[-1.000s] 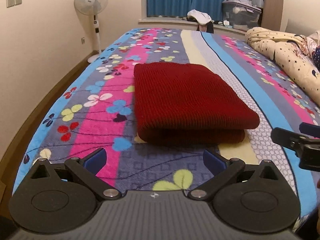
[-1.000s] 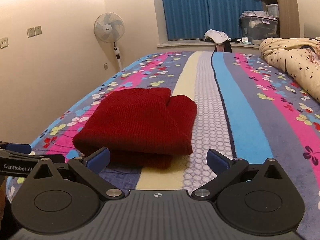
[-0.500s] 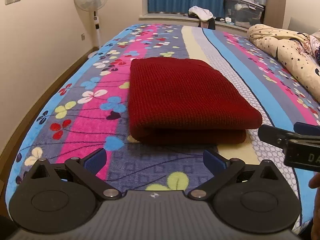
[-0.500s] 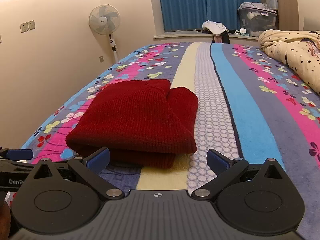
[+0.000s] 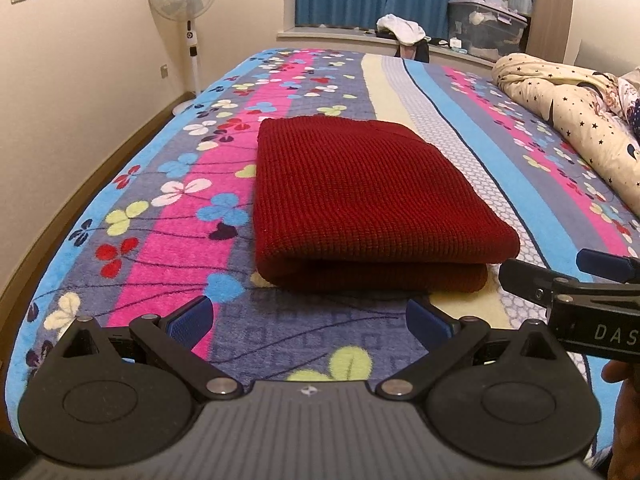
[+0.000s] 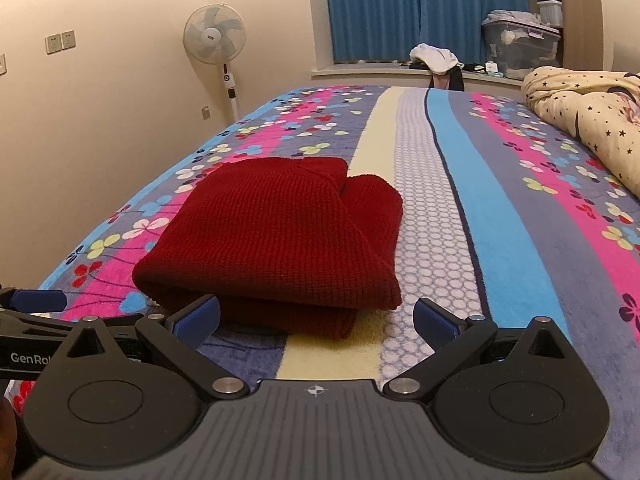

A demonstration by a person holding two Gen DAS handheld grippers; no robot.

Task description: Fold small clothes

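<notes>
A dark red knitted garment (image 5: pixel 360 200) lies folded into a thick rectangle on the striped flowered bedspread (image 5: pixel 176 240); it also shows in the right wrist view (image 6: pixel 280 236). My left gripper (image 5: pixel 308 322) is open and empty, just short of the garment's near folded edge. My right gripper (image 6: pixel 316 318) is open and empty, close to the garment's near right corner. The right gripper's side shows at the right edge of the left wrist view (image 5: pixel 568 292), and the left gripper's side shows at the left edge of the right wrist view (image 6: pixel 28 320).
A cream star-print duvet (image 5: pixel 572 120) is bunched at the right of the bed. A standing fan (image 5: pixel 184 12) stands by the left wall. A windowsill with clothes (image 5: pixel 402 30) and a storage box (image 5: pixel 484 34) lies beyond the bed, under blue curtains.
Both grippers have edged closer to the folded garment's near edge and stayed open. The garment has not moved.
</notes>
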